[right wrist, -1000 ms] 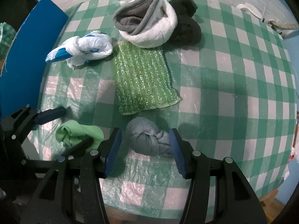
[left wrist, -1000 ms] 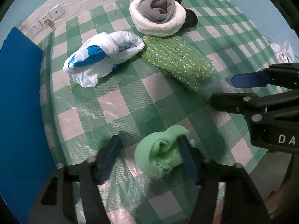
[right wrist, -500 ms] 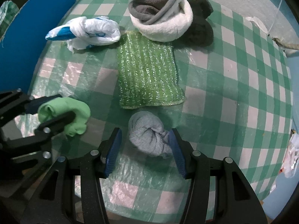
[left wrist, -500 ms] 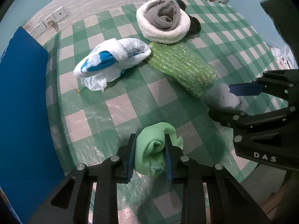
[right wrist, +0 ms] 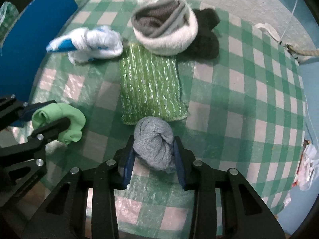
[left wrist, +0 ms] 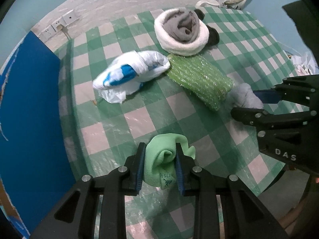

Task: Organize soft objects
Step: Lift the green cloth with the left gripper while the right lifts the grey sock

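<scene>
My left gripper (left wrist: 159, 155) is shut on a rolled light green cloth (left wrist: 165, 159) and holds it over the near part of the checked table (left wrist: 139, 117). It also shows in the right wrist view (right wrist: 59, 120). My right gripper (right wrist: 153, 151) is shut on a knotted grey-blue cloth (right wrist: 153, 141), just in front of a flat sparkly green cloth (right wrist: 149, 85). The grey-blue cloth shows in the left wrist view (left wrist: 245, 97). Further back lie a white and blue plastic bag (right wrist: 89, 41), a white and grey rolled scarf (right wrist: 165, 29) and a black fluffy cloth (right wrist: 205, 33).
A blue board (left wrist: 30, 109) stands along the table's left edge. A white strap and a rope (right wrist: 279, 39) lie at the far right corner. Wall sockets (left wrist: 59, 23) sit behind the table. Crumpled white plastic (right wrist: 309, 157) hangs off the right side.
My left gripper shut on the green cloth and lifted it. My right gripper closed on the grey-blue cloth and moved it forward toward the sparkly cloth.
</scene>
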A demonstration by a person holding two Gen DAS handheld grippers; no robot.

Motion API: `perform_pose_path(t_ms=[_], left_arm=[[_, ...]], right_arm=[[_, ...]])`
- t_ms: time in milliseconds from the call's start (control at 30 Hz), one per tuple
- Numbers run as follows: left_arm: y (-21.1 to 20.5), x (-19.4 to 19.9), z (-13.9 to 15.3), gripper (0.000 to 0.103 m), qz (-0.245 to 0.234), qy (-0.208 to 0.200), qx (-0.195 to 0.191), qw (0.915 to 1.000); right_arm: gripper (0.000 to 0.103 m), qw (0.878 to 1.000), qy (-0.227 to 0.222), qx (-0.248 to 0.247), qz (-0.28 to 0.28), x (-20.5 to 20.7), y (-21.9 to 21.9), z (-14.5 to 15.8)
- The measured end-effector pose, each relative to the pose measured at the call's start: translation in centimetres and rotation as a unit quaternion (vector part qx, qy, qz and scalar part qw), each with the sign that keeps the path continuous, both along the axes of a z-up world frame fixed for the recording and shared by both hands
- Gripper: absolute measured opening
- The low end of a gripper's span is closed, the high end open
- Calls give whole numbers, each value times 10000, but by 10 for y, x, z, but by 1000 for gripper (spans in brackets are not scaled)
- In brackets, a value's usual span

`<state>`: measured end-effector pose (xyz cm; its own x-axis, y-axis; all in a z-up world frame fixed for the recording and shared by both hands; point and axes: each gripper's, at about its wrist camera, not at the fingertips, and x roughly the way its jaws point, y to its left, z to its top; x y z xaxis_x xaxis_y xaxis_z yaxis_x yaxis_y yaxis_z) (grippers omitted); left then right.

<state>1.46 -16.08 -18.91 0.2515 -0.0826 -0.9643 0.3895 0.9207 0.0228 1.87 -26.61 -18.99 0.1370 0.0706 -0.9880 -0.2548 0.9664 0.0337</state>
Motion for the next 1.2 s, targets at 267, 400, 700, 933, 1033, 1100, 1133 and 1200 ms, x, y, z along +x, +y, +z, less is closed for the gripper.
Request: perform_pose_path(t_ms=[267,400,700,933,1033,1100,1133,1200], left_arm=[[1,-4,23,27,47,-283,20,9996],[3,-3,34,27,44,-422,76,9991],[9,-6,56,27,80,-660,60,9978],[14,-7,68,27,121,-793,57,9968],[17,-7,73,27,159,-855,64,9962],[20,-6,77,27,183,-908,79,9957],[22,-6,78,27,198,-926,82,9955],[26,-6,82,27,227,-952,68,9952]], right_arm=[[35,9995,-218,177,-111,-7,-2,38],[35,9993,-281,231,-132,-10,-3,57],[35,9977,-533,410,-66,-4,3,80],[35,9959,-748,506,4,-3,11,101],[35,9950,-829,546,53,-2,16,108],[35,9945,-875,564,82,-2,19,112],[35,9944,-888,572,92,-2,20,114],[35,9940,-920,577,117,-1,23,117]])
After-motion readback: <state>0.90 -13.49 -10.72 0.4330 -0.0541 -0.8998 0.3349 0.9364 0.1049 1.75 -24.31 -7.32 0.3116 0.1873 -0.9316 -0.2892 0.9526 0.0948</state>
